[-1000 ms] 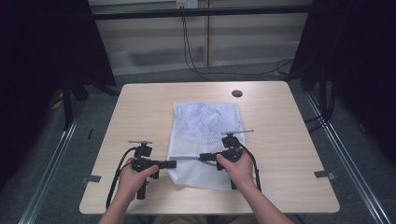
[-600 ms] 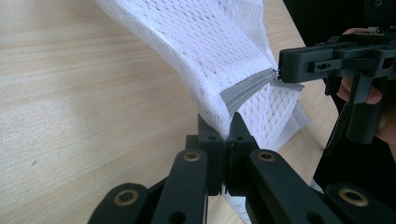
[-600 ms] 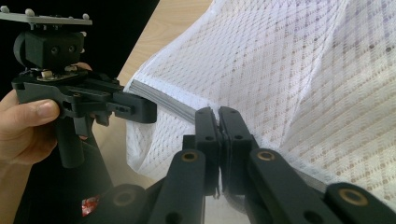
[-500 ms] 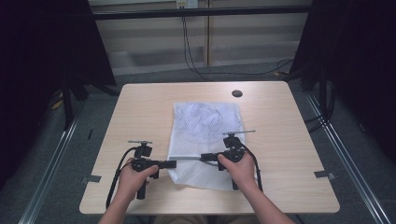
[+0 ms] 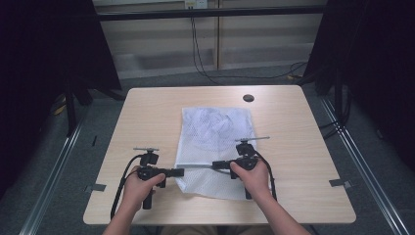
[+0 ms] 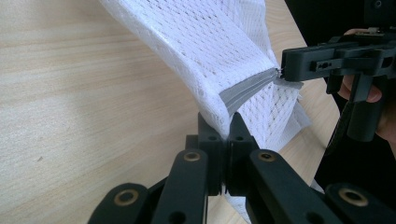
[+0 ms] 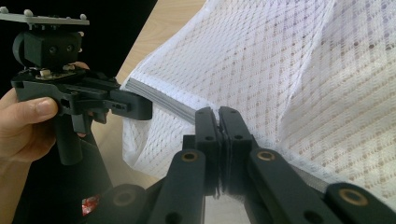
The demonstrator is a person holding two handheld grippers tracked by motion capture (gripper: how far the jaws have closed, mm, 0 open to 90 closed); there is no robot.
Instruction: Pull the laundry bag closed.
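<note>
A white mesh bag (image 5: pixel 218 128) lies flat in the middle of the wooden table (image 5: pixel 147 117), with something pale bunched inside its far half. Its near end carries a grey zipper strip (image 5: pixel 198 166), lifted off the table and stretched taut between both grippers. My left gripper (image 5: pixel 182 172) points right and is shut on the strip's left end; in the left gripper view its jaws (image 6: pixel 227 127) pinch the mesh and the zipper strip (image 6: pixel 247 89). My right gripper (image 5: pixel 214 165) points left and is shut on the other end, where its jaws (image 7: pixel 218 116) clamp the strip (image 7: pixel 159 100).
A small black round cap (image 5: pixel 248 98) sits in the tabletop near the far edge. Black cables (image 5: pixel 200 54) hang over the floor behind the table. Dark curtains stand at both sides, and metal floor rails (image 5: pixel 364 161) run past the table.
</note>
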